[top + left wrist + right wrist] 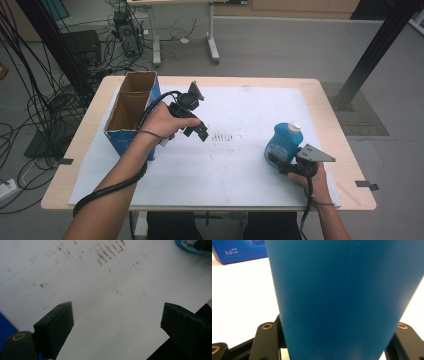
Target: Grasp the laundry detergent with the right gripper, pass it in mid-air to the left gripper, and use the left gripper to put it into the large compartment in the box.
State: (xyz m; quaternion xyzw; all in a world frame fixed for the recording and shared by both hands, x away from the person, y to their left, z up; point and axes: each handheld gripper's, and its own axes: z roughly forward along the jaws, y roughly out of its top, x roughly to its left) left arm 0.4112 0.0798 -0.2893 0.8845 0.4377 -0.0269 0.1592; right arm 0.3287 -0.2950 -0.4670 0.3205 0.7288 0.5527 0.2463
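A blue bottle with a white cap stands upright at the right of the white sheet. My right gripper is shut on its lower body from the near side. In the right gripper view the bottle rises between the jaws of that gripper. My left gripper hangs above the sheet just right of an open cardboard box. In the left gripper view this gripper is open, with nothing but bare sheet between its jaws. The bottle's base shows at that view's top right.
The box, blue outside and brown inside, stands at the table's left; its blue side also appears in the right gripper view. Brown smudges mark the sheet's middle. Cables and a desk frame lie on the floor beyond the table's far edge.
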